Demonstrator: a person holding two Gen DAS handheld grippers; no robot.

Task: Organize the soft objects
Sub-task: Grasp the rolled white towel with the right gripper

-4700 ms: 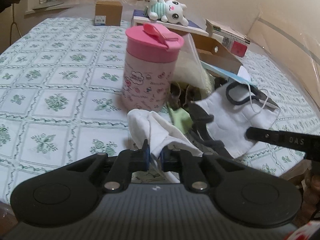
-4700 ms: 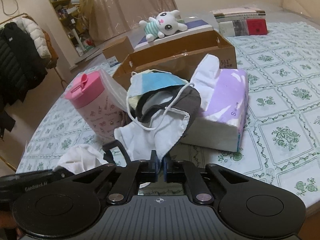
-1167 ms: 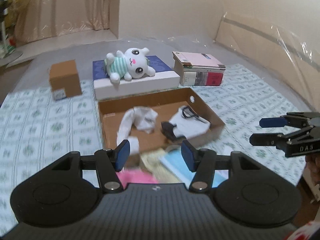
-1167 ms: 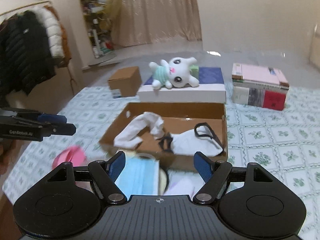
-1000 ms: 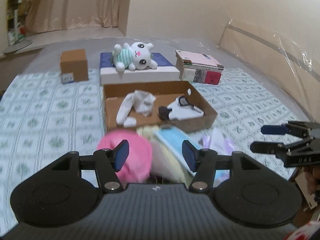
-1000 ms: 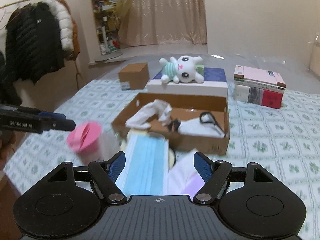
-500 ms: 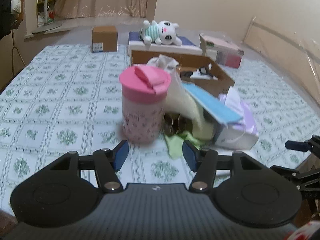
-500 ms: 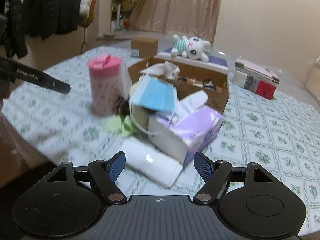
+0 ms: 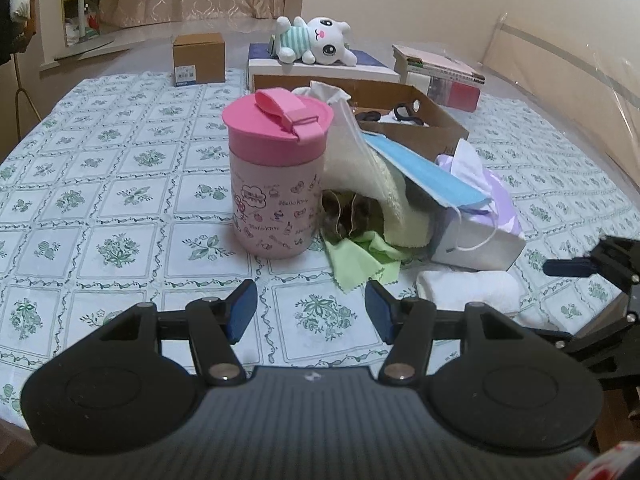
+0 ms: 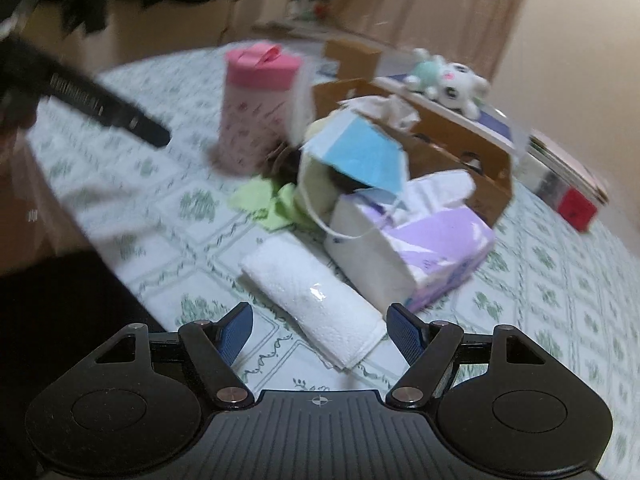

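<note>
Facing the clutter, my right gripper [image 10: 320, 330] hung just short of the folded white towel [image 10: 316, 300], jaws wide apart and empty. The towel lay flat on the table [image 9: 100, 184], its near end between my right fingertips [image 10: 404, 334], its long axis running away and to the left, aslant to the jaw line; a squarer wrist would have suited the pinch, in my judgement. My left gripper [image 9: 308, 310] also stood agape, holding nothing, aimed at the green cloth [image 9: 362, 258] beside the pink cup [image 9: 276, 176]. The right was plainly the nearer to the towel; from the left view it lay off to the right, beside the tissue box [image 10: 416, 248].

Counts of loose soft things: one towel, one green cloth, one blue mask [image 10: 362, 156], one cream cloth [image 9: 380, 188] draped under it. One cardboard box [image 9: 420, 124] behind held at least two pieces already; their exact number I could not tell. One plush [image 9: 316, 40] lay farther back.
</note>
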